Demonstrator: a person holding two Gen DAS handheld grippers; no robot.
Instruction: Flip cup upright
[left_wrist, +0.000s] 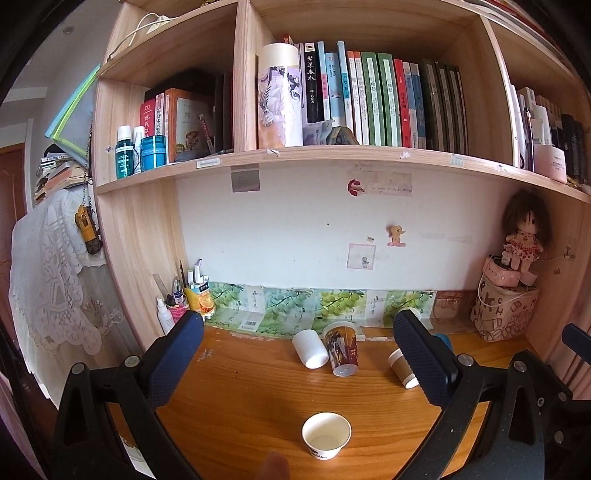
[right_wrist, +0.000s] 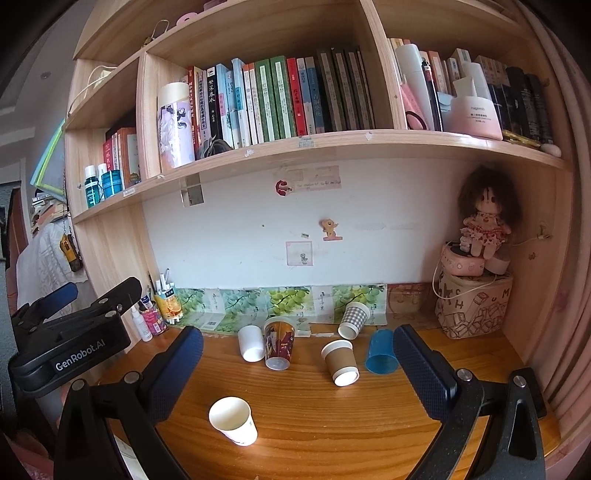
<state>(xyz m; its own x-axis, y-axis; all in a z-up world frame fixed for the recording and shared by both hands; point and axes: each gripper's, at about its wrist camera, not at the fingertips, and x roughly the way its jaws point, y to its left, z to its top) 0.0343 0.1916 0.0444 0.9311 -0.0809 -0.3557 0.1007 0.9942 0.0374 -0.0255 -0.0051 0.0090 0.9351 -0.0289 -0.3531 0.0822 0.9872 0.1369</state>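
We hold both grippers above the wooden desk, both spread wide, nothing between the pads. Left gripper and right gripper both face the back wall.

Landmark: the upright white paper cup, mouth up, standing alone on the desk nearest us. In the right wrist view this same cup sits low and left of centre, just right of the right gripper's left finger.

Everything else lies on its side, behind the upright cup and toward the wall:
- plain white cup, behind it, open end toward us
- printed clear cup, touching or just beside the white one on its right
- brown-sleeved cup, behind and right, white mouth toward us
- checked cup, further back, by the wall strip
- blue cup, furthest right, partly hidden by the right gripper's right finger

In the left wrist view the brown-sleeved cup is half hidden behind the left gripper's right finger.
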